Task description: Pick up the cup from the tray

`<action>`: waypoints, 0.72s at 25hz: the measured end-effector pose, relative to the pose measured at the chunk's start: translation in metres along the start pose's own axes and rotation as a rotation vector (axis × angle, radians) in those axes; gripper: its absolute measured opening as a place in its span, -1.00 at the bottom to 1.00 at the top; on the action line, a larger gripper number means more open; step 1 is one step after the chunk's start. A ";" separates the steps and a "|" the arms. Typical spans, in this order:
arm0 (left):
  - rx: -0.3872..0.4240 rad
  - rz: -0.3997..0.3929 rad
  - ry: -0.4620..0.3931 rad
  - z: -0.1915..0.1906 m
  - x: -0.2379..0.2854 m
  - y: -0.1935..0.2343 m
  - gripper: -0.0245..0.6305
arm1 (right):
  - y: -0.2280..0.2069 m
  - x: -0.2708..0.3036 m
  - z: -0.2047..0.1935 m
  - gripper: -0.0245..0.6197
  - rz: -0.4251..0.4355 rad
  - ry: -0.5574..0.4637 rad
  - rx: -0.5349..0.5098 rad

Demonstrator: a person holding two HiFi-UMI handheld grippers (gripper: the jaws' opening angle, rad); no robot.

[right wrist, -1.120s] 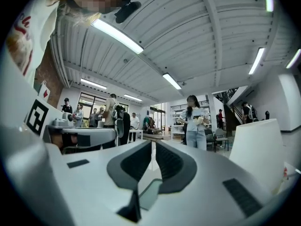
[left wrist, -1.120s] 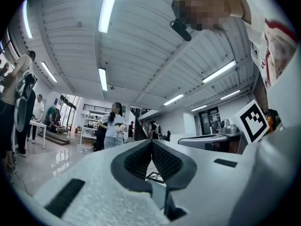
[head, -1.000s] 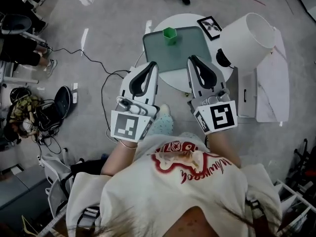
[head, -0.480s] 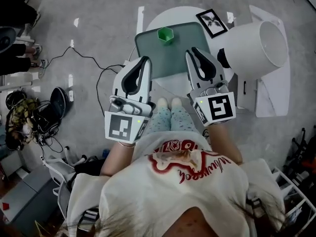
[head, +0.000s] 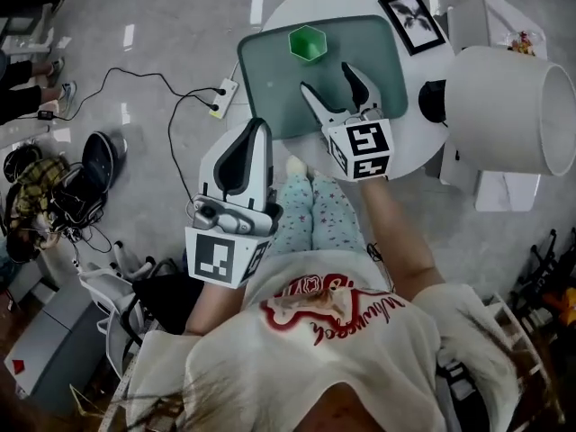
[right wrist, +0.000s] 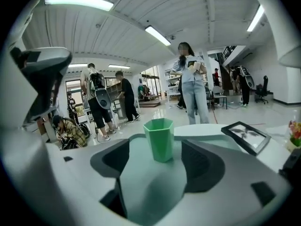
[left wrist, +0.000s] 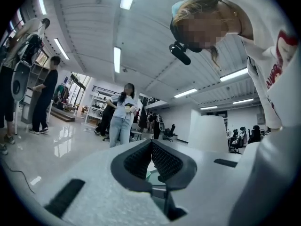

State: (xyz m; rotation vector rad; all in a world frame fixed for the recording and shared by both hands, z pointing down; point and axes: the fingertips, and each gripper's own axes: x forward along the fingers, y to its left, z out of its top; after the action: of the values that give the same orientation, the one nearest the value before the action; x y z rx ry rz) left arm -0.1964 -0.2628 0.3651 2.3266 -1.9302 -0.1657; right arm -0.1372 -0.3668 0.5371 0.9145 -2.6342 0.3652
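A green hexagonal cup [head: 307, 42] stands upright near the far edge of a grey-green tray [head: 270, 79] on a round white table. My right gripper [head: 328, 80] reaches over the tray, a short way short of the cup. Its jaws are opening and stand wide, with nothing between them. In the right gripper view the cup [right wrist: 160, 138] stands straight ahead beyond the two fingers, not touched. My left gripper [head: 258, 126] hangs off the table's near left edge, above the floor, with its jaws shut and empty. Its closed tips [left wrist: 151, 145] point towards the table.
A black picture frame [head: 412, 21] lies on the table right of the tray. A large white lampshade [head: 508, 106] stands at the right. A power strip [head: 221, 97] and cables lie on the floor at the left. People stand beyond the table.
My right gripper has moved forward over the tray towards the cup and its jaws have opened. The left gripper has stayed back by the table's edge, still shut.
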 end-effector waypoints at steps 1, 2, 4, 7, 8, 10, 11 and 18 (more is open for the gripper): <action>-0.006 0.011 0.010 -0.005 -0.003 0.003 -0.88 | 0.000 0.010 -0.003 0.07 -0.001 0.008 -0.010; -0.010 0.022 0.023 -0.009 -0.007 0.006 -0.88 | -0.001 0.020 -0.006 0.08 -0.002 0.017 -0.013; -0.015 0.038 0.052 -0.018 -0.012 0.012 -0.88 | -0.003 0.038 -0.011 0.09 -0.002 0.031 0.009; -0.023 0.053 0.067 -0.026 -0.015 0.020 -0.88 | -0.007 0.055 -0.010 0.10 -0.011 0.037 0.008; -0.025 0.058 0.066 -0.026 -0.016 0.023 -0.88 | -0.008 0.060 -0.010 0.10 -0.013 0.041 -0.003; -0.027 0.068 0.069 -0.027 -0.018 0.028 -0.88 | -0.009 0.068 -0.012 0.09 -0.020 0.051 -0.015; -0.027 0.070 0.072 -0.028 -0.019 0.029 -0.88 | -0.011 0.071 -0.013 0.09 -0.030 0.057 -0.021; -0.011 0.071 0.065 -0.027 -0.018 0.036 -0.88 | -0.019 0.074 -0.007 0.00 -0.069 0.012 -0.022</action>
State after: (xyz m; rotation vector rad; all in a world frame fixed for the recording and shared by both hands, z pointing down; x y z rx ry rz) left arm -0.2305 -0.2514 0.3972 2.2241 -1.9717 -0.0923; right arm -0.1789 -0.4194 0.5745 0.9900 -2.5829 0.3227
